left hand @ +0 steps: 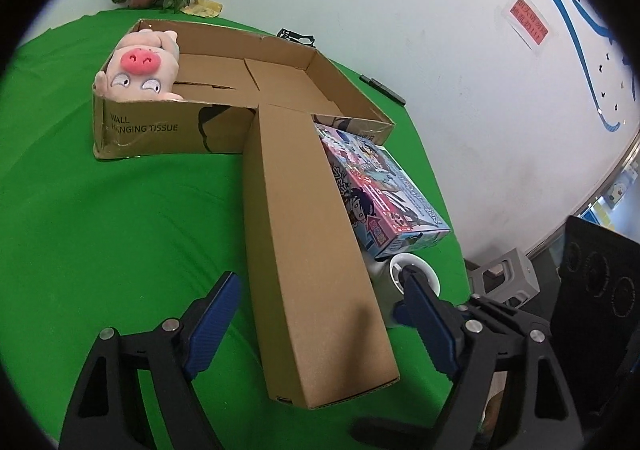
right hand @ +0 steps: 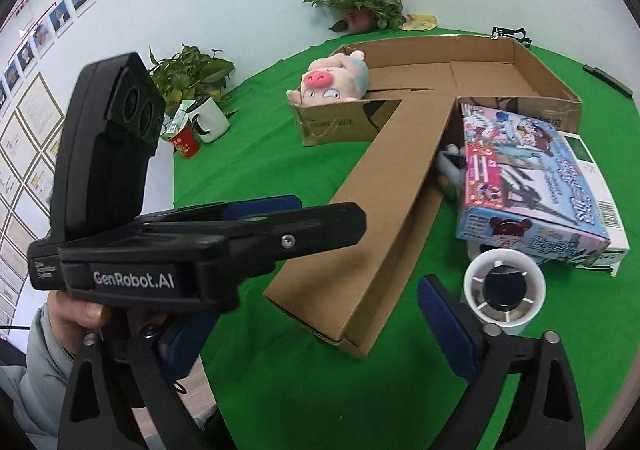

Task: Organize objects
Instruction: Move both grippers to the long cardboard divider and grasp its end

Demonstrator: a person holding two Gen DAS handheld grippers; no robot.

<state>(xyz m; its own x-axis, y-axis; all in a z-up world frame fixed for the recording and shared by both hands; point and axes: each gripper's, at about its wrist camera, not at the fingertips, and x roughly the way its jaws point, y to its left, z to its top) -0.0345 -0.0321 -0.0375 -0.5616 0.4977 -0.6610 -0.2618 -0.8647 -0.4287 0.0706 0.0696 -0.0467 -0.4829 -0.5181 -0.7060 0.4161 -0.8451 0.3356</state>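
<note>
The green surface (left hand: 100, 230) carries a shallow cardboard box (left hand: 352, 101) with one long flap (left hand: 304, 250) folded out and lying flat toward the camera. In the left wrist view the flap runs from the box at 12 o'clock down to 6 o'clock, passing between the fingers of the left gripper (left hand: 316, 314). Those blue-padded fingers stand well apart, one on each side of the flap, and neither pad presses on it.

A pink plush pig (left hand: 140, 69) lies in the box's corner at about 10 o'clock, snout up. A colourful printed carton (left hand: 384, 193) sits just beside the flap at 2 o'clock, one end reaching the box wall. Below it, at 4 o'clock, a white cylinder (left hand: 416, 270) lies on its side next to the right-hand finger; whether they touch I cannot tell.

In the right wrist view the right gripper (right hand: 316, 326) also has its fingers spread apart, with nothing clamped; the flap's near corner lies between them. The white cylinder (right hand: 504, 290) shows its open end at 4 o'clock, just beside the right-hand finger. The left gripper's black body (right hand: 192, 246) fills 9 o'clock, held by a hand (right hand: 76, 314) in a grey sleeve. Potted plants (right hand: 356, 1), a white mug (right hand: 210, 119) and a red cup (right hand: 186, 139) stand at the far edge.
</note>
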